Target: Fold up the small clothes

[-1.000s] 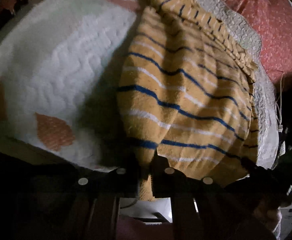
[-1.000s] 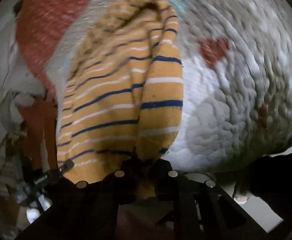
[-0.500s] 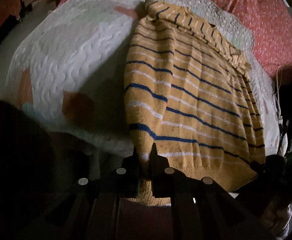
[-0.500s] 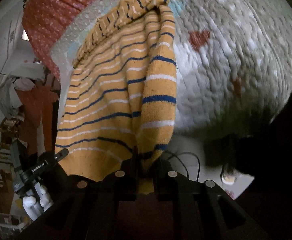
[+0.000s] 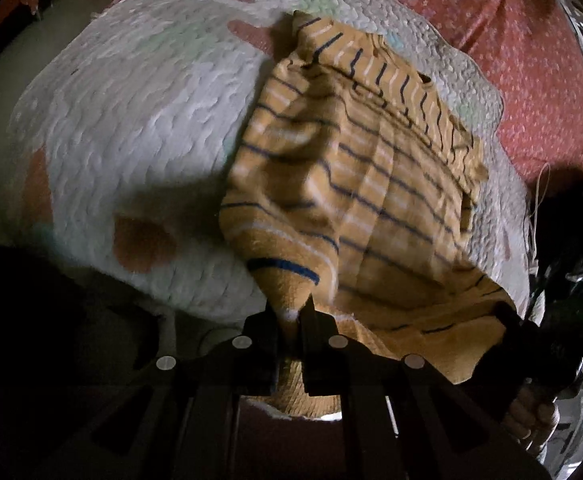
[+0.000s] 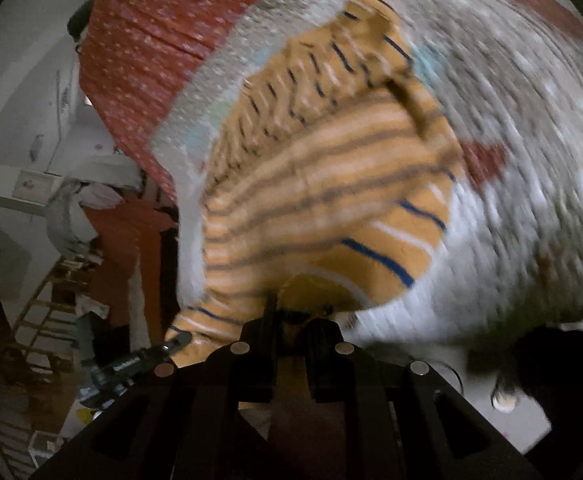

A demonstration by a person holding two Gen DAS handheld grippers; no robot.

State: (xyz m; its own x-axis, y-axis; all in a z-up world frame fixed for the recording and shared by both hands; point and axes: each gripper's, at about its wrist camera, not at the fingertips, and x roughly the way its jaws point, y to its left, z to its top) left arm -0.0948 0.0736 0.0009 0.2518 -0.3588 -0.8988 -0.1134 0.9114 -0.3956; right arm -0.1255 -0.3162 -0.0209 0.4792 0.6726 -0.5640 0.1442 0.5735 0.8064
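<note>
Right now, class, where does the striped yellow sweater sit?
In both wrist views the striped yellow sweater lies on the white quilt, its near hem pinched by the left gripper and right gripper.

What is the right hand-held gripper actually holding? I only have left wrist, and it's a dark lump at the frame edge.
Observer: The right hand-held gripper is shut on the striped sweater, with the hem bunched between its fingers.
Operator: Anything past the bed on that side?
Observer: Beyond the quilt there is a wooden rack, with an orange garment hanging beside it.
Operator: Can you see my gripper from there?
Observer: Yes. The left hand-held gripper shows low left, its tip pinching the other hem corner.
</note>
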